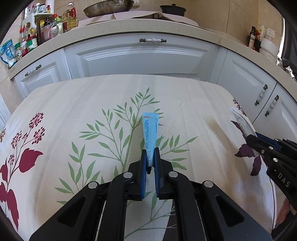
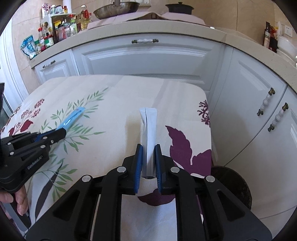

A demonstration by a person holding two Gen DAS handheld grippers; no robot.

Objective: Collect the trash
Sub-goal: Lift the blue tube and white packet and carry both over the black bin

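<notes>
A narrow blue sachet [image 1: 149, 128] with printed text sticks forward from my left gripper [image 1: 150, 153], which is shut on its near end above the floral tablecloth [image 1: 74, 103]. My right gripper [image 2: 148, 148] is shut on the lower end of a white sachet [image 2: 148, 128] that stands up between its blue pads. Each gripper shows in the other's view. The right gripper [image 1: 257, 138] holds the white sachet [image 1: 241, 122] at the table's right edge. The left gripper [image 2: 62, 132] holds the blue sachet [image 2: 72, 116] over the left part of the cloth [image 2: 115, 103].
White cabinet doors [image 1: 141, 57] stand just behind the table, under a beige counter with bottles and jars [image 1: 37, 35], a wok [image 1: 107, 7] and a dark pot [image 1: 172, 9]. A dark round object [image 2: 233, 185] sits on the floor right of the table. A hand [image 2: 18, 200] grips the left tool.
</notes>
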